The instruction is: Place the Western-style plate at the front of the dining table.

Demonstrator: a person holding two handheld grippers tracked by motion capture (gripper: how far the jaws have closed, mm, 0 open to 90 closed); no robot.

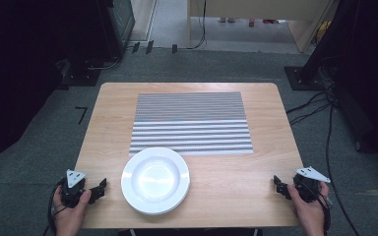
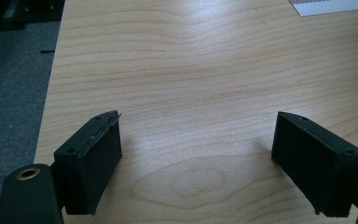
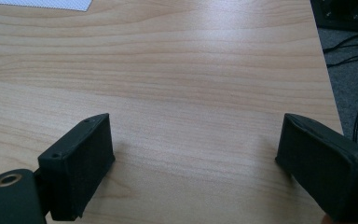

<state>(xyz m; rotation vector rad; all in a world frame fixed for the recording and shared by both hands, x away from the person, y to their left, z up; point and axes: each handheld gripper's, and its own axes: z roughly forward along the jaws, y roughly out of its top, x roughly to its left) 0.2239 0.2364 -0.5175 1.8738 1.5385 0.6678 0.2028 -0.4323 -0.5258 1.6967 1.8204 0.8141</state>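
In the high view, a light wooden tabletop (image 1: 226, 187) with rounded corners stands on grey carpet. A round white ceramic plate (image 1: 155, 180) sits near the tabletop's near edge, left of centre, with nothing on it. Just beyond the plate lies a rectangular grey-and-white striped woven placemat (image 1: 191, 123), its near edge just beside the plate's far rim. The left tongs (image 1: 98, 188), black and held in the person's left hand (image 1: 71, 211), rest at the near left corner of the tabletop, just beside the plate but apart from it. The right tongs (image 1: 279, 186), held in the right hand (image 1: 309, 209), sit at the near right corner, well apart from the plate. Dark equipment and cables lie on the floor around the tabletop.

In the left gripper view, the left tongs (image 2: 196, 163) stand wide apart with bare wood grain between the jaws; a corner of the striped placemat (image 2: 331, 5) shows at the upper right.

In the right gripper view, the right tongs (image 3: 196, 168) are likewise spread wide over bare wood, gripping nothing; a corner of the placemat (image 3: 46, 3) shows at the upper left, and the tabletop's edge with carpet and cables lies to the right.
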